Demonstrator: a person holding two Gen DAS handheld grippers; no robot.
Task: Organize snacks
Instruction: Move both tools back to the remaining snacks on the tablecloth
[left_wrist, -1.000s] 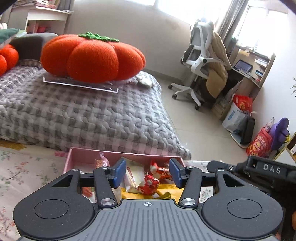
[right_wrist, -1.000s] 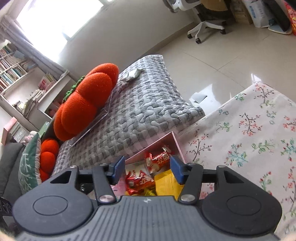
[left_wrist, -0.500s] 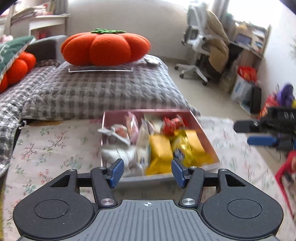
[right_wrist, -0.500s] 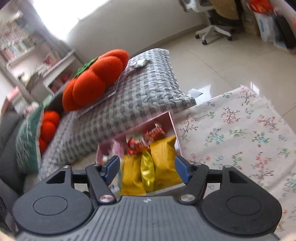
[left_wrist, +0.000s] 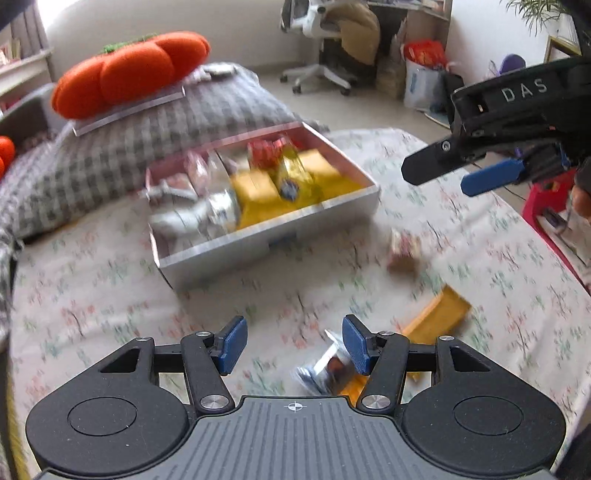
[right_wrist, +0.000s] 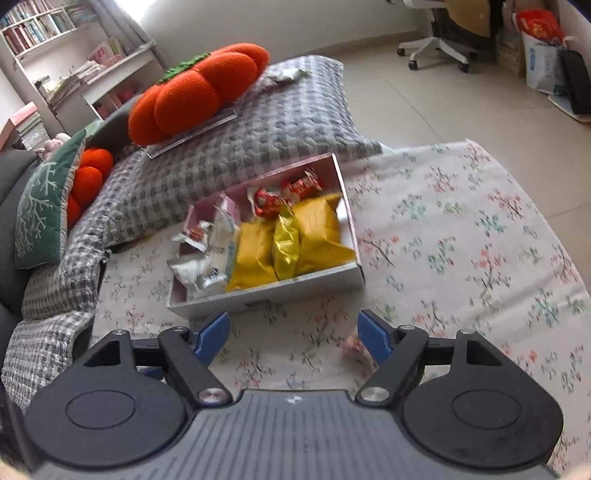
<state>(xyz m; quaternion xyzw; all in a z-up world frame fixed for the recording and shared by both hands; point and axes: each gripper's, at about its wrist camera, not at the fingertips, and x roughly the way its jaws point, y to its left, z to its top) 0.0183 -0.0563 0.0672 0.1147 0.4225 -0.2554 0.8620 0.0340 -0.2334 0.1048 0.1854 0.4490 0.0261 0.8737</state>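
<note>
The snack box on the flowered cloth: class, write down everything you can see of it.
The snack box is a shallow open rectangular tray, seemingly card, with pale outer walls and a pink inside. It sits flat on the flowered cloth, its far end against the grey checked blanket. Inside lie yellow packets, a gold one, red-wrapped sweets at the far end and silvery-white packets on the left. No tongs touch it.

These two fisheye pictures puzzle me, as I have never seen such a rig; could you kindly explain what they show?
A person holds a two-finger gripper in each hand, and each has a camera looking along its blue-tipped fingers. One picture comes from the left gripper, the other from the right gripper, which also shows at the left view's edge. Both have just been opening and hold nothing. On the flowered cloth stands a box of snacks: yellow packets, red ones, silvery ones. Loose snacks lie nearer: a yellow packet, a silvery wrapper and a small blurred one.
</note>
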